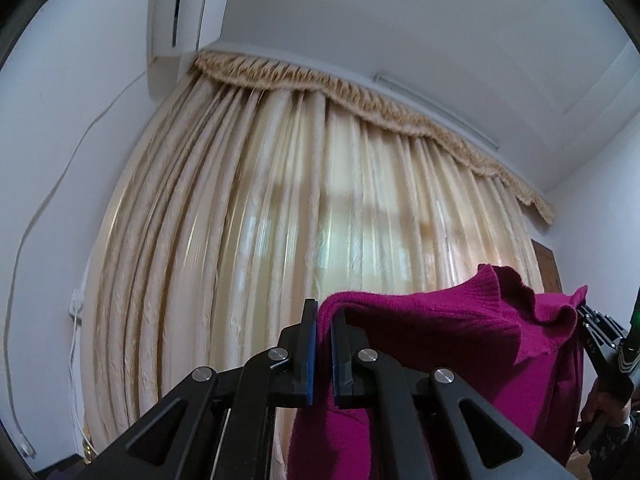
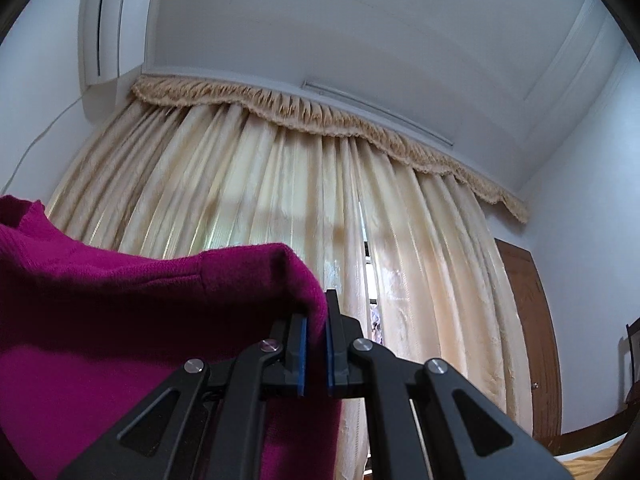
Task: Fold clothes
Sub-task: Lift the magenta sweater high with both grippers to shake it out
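Observation:
A magenta knit sweater [image 1: 440, 328] hangs in the air, stretched between both grippers. My left gripper [image 1: 323, 322] is shut on one top corner of it, the cloth pinched between the blue pads. The sweater's ribbed collar [image 1: 508, 292] flops over in the middle. At the right edge of the left wrist view the right gripper [image 1: 588, 316] holds the far corner, with a hand [image 1: 604, 404] below it. In the right wrist view my right gripper [image 2: 316, 320] is shut on the sweater [image 2: 120, 312], which spreads to the left and hangs down.
Both cameras point upward at cream pleated curtains [image 1: 280, 240] with a tan fringed valance [image 2: 320, 120]. A white air conditioner [image 1: 180, 8] sits high on the left wall. A brown wooden door [image 2: 528, 340] stands at the right.

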`<state>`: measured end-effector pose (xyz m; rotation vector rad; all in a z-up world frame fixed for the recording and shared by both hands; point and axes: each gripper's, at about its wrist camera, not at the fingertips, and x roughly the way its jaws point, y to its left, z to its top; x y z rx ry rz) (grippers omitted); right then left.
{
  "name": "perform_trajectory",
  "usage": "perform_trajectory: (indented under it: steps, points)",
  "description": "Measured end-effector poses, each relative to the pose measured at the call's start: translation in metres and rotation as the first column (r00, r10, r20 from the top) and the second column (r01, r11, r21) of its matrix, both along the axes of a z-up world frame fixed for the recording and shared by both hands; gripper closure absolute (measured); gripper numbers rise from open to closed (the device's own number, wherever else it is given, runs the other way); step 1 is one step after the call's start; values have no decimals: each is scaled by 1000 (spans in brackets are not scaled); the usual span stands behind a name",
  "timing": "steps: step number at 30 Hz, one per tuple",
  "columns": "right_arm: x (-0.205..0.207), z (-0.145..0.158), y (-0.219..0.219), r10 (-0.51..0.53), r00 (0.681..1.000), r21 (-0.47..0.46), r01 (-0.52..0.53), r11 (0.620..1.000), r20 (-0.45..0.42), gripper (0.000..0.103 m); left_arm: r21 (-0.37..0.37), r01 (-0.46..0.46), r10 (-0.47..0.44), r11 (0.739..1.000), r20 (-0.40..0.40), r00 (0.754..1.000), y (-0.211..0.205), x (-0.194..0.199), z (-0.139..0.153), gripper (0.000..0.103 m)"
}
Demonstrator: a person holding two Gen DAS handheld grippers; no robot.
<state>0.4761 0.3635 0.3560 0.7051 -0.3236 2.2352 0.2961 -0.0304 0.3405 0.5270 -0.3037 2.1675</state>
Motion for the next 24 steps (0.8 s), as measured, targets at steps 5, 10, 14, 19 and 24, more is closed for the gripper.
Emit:
perform_trajectory:
  steps: [5,10,14,19,24]
  points:
    - [19,-1,-16,-20,1000,41,21,999,-18,96,16,-45,46,999,-58,997,-13,21,6,97]
    - [18,-3,-26,-52,999,63,51,997,12,95,-26,-103,102,994,-50,994,-4,17,7,97]
    - [-4,-10,-19,-75,993,30,73,997,92,95,-108,-116,117,987,-3,993,19,-7,1,97]
    - [-54,-34,8,-77,971,-51,91,995,225,95,-236,-93,124,967,120,985,62,-61,-21,97]
    - [-123,-70,47,-39,929,-153,101,983,367,95,-344,-75,171,936,259,951,115,-129,-61,97]
